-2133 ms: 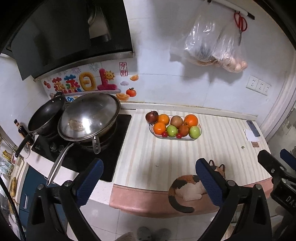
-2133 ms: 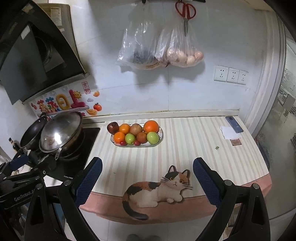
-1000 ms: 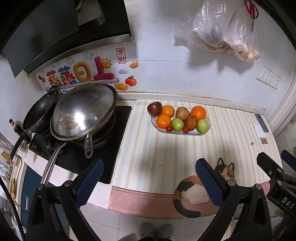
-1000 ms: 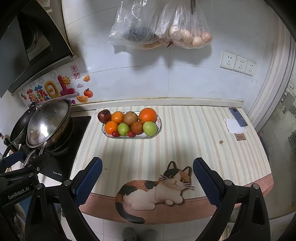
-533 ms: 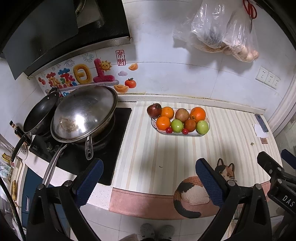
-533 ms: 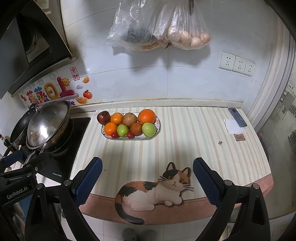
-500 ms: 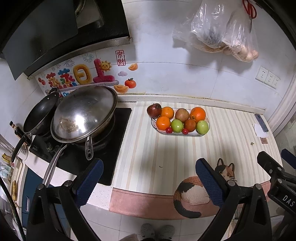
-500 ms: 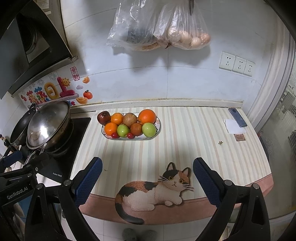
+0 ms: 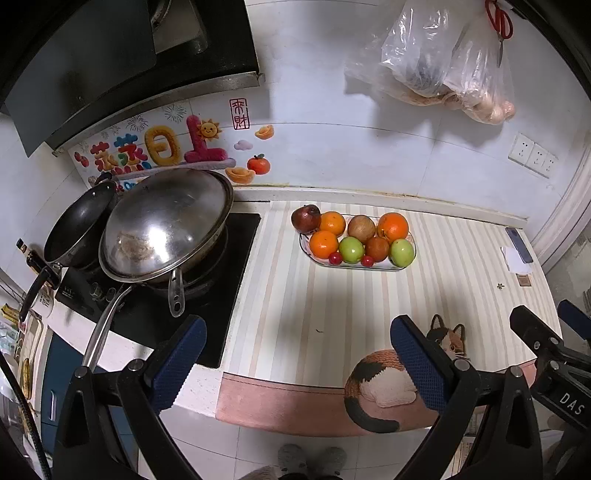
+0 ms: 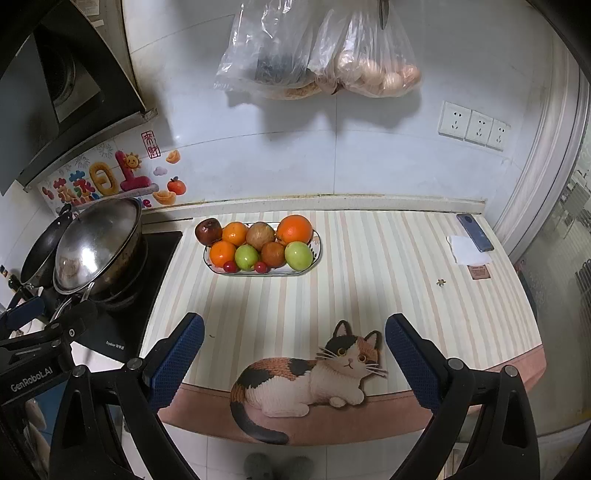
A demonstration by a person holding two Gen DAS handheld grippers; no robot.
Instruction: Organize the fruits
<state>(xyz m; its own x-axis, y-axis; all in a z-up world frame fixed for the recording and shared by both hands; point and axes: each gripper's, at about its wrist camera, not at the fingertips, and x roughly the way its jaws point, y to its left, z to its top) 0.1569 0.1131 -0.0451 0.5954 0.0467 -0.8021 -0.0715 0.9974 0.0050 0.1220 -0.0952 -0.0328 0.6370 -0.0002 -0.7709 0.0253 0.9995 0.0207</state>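
Orange, green and brown fruits [image 10: 260, 247] fill the oval glass tray [image 10: 317, 246] on the striped counter [image 10: 369, 280] — one dark red apple [image 10: 208, 230] sits outside; left tongs [image 9: 295, 354] and right tongs [image 10: 293, 354] gape empty, well back.

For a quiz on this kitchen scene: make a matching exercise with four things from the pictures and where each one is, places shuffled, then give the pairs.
Things:
1. dark red apple
2. phone
3. scissors
4. wok

Places:
A. on the stove
B. hanging on the wall above the plastic bags
C. at the left end of the fruit tray
D. on the counter's far right, near the wall

Pairs: 1-C, 2-D, 3-B, 4-A
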